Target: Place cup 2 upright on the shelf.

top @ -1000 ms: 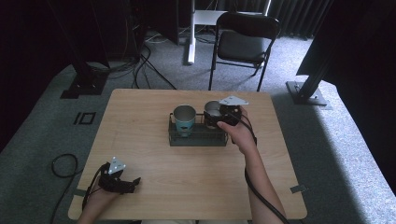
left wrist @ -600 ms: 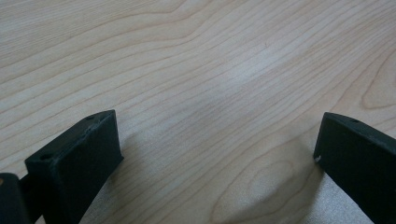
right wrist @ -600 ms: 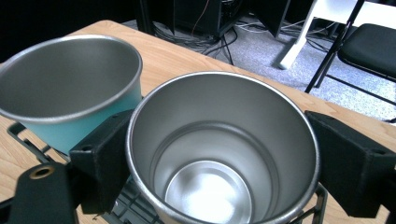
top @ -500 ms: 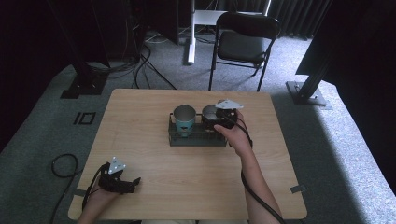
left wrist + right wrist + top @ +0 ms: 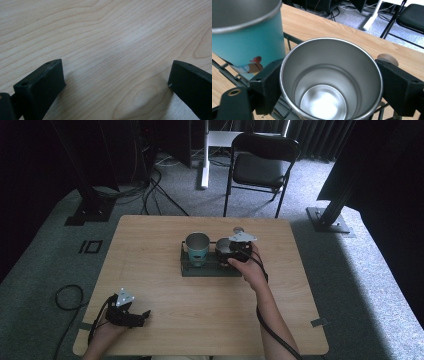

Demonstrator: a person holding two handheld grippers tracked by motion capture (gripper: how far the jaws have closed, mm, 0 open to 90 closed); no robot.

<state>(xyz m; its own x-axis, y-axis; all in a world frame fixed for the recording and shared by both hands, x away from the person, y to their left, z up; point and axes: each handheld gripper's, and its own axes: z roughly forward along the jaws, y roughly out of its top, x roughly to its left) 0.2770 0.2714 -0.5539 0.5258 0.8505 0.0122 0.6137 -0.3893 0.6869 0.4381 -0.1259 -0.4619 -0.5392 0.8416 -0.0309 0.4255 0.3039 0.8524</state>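
The wire rack [image 5: 210, 269] is sitting near the middle of the wooden table [image 5: 150, 250], and everything here reads off it. Standing in the rack's left half is the teal cup [image 5: 197, 248], upright, its steel rim catching the light. Right beside it, in the rack's right half, the steel cup [image 5: 331, 80] is standing upright and empty, its polished floor shining back at the right gripper view.

The right gripper [image 5: 239, 249] is sitting over that steel cup at the rack's right end, the person's right hand [image 5: 250, 267] gripping it from the near side. Its two black jaws are bracketing the cup, one on each flank and pressed up to the wall just under the rim, so it is clamping the cup between them. A small round wooden knob [image 5: 387, 59] is peeking out past the far jaw, on the table beyond the rack.

Well away from the rack, down at the table's near left corner, the left gripper [image 5: 134, 316] is resting low over bare wood, jaws spread wide apart and holding nothing.
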